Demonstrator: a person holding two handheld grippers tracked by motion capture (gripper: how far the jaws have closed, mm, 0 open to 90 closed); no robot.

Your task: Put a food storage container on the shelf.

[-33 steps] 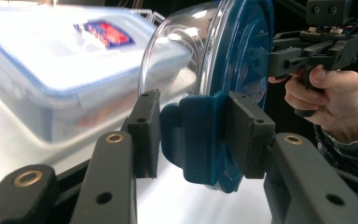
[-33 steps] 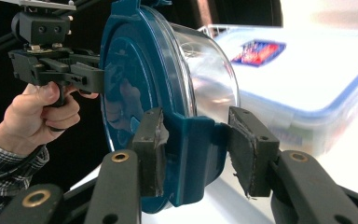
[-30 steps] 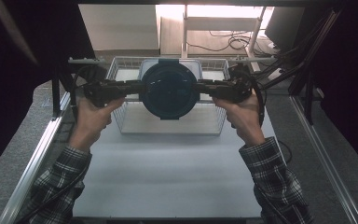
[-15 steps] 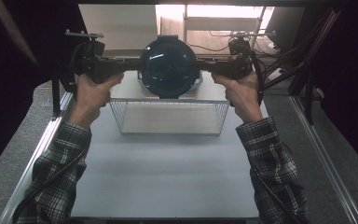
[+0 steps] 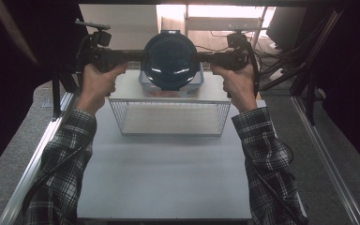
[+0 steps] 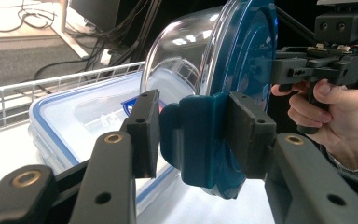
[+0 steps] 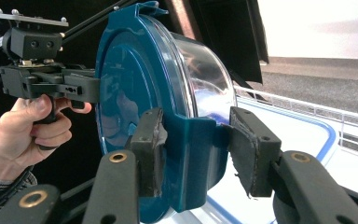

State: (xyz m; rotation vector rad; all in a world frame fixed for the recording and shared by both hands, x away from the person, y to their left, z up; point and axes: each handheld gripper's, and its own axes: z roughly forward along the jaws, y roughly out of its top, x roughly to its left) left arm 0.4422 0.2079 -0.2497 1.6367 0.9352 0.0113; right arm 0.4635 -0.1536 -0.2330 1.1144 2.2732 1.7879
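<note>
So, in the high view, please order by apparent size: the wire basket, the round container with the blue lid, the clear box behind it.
1. wire basket, widest.
2. round container; raised toward the camera, so maybe flattered.
3. clear box, mostly hidden, so unsure.

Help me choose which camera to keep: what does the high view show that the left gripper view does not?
The high view adds the plaid sleeves, the whole wire basket and the white table. The left gripper view adds the left gripper with its pads clamped on the lid's side tab. Both show the lidded glass container held on edge, the blue-rimmed box beneath it and the right gripper.
</note>
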